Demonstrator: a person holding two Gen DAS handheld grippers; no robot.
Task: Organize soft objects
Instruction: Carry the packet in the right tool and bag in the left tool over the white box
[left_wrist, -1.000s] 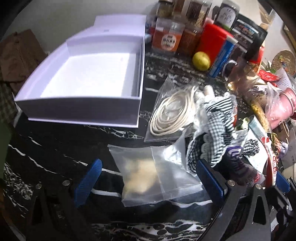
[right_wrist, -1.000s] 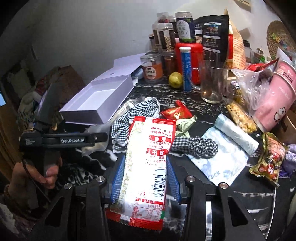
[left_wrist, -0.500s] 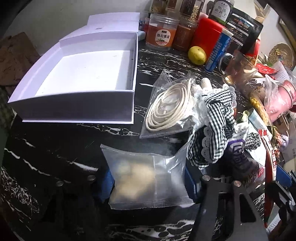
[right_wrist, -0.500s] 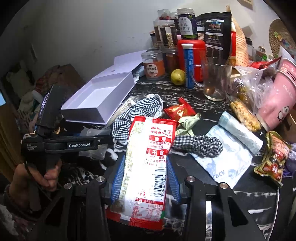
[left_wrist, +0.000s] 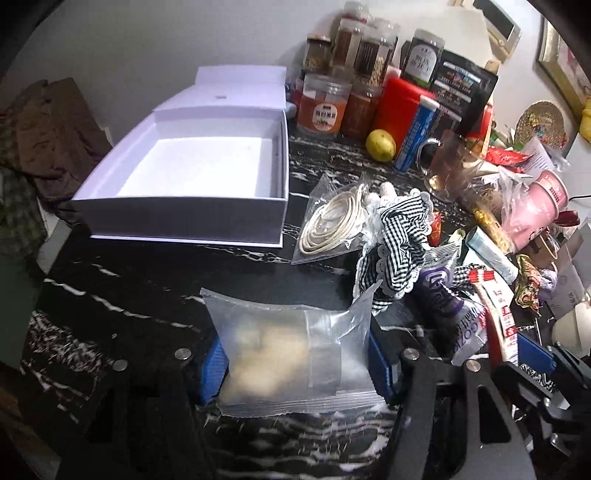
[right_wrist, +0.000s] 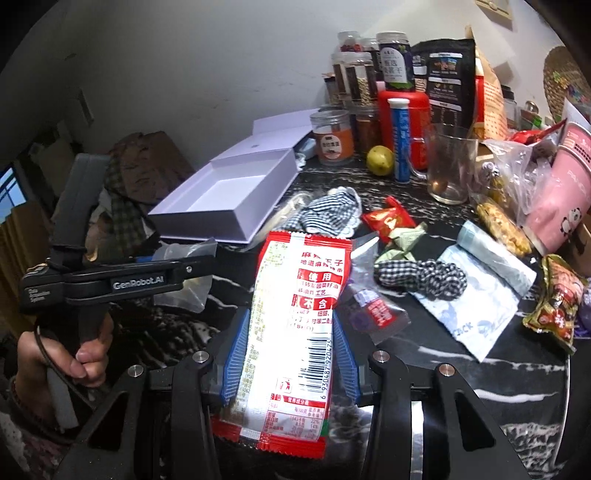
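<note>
- The left claw (left_wrist: 297, 360) pinches a clear zip bag of pale soft lumps (left_wrist: 291, 354), lifted just short of the open white cardboard box (left_wrist: 184, 216).
- The right claw (right_wrist: 288, 360) grips a red-and-white snack packet (right_wrist: 295, 325), right of that box.
- Judged step: carrying; next, release each inside the box on the black marbled worktop (left_wrist: 129, 291).

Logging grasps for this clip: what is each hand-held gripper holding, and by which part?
Left hand-held gripper: clear bag, pinched across its two side edges. Right hand-held gripper: red snack packet, clamped across its lower half, top sticking out ahead.
</note>
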